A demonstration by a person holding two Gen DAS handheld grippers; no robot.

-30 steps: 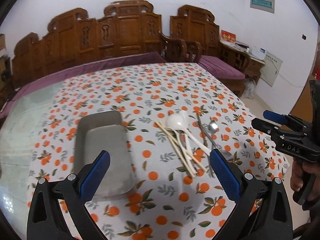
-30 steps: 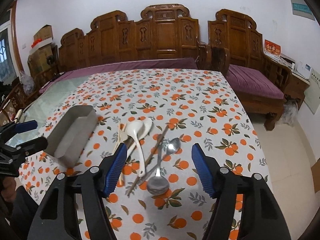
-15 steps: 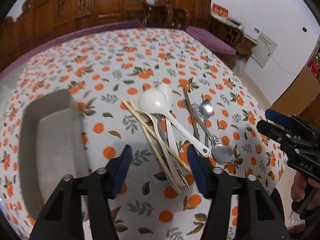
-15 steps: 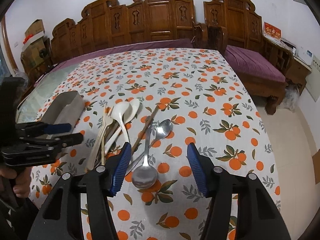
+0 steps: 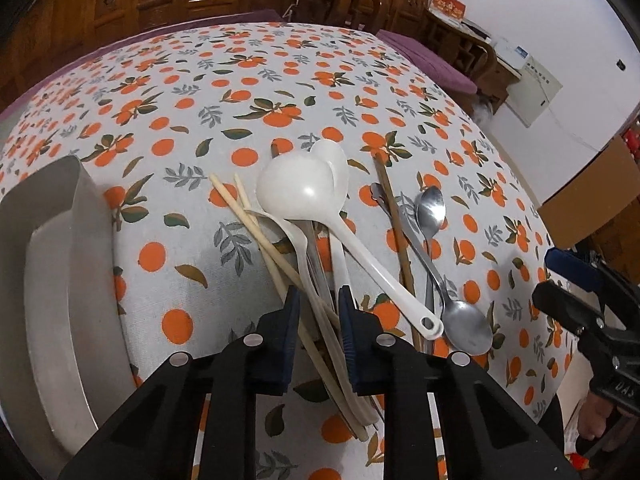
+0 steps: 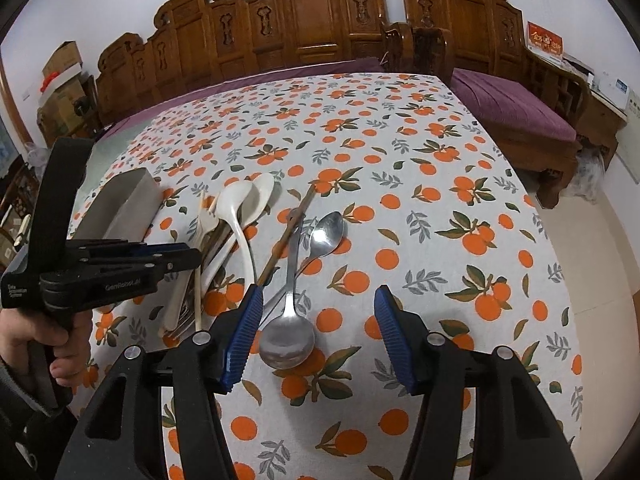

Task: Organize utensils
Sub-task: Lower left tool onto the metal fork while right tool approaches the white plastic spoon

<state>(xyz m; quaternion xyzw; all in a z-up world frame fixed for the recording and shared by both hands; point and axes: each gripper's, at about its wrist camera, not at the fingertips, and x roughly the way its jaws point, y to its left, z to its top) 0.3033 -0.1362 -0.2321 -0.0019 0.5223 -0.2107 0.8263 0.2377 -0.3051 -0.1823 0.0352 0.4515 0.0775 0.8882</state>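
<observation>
A pile of utensils lies on the orange-print tablecloth: white plastic spoons (image 5: pixel 304 196) (image 6: pixel 236 204), pale chopsticks (image 5: pixel 256 232), a dark wooden chopstick (image 5: pixel 394 216) (image 6: pixel 286 236) and two metal spoons (image 5: pixel 460 320) (image 6: pixel 288 336). My left gripper (image 5: pixel 318 312) has its jaws nearly closed around the handles of a white fork-like utensil and chopsticks at the pile's near end; it also shows in the right wrist view (image 6: pixel 188 258). My right gripper (image 6: pixel 318 320) is open and empty, low over the big metal spoon.
A grey metal tray (image 5: pixel 52 280) (image 6: pixel 124 208) stands left of the pile. The table's right edge drops to the floor. Carved wooden benches (image 6: pixel 280 28) with purple cushions stand behind and to the right.
My left gripper has moved down and forward onto the pile and its jaws have closed from wide to narrow around the handles. My right gripper came slightly closer to the metal spoons, still open.
</observation>
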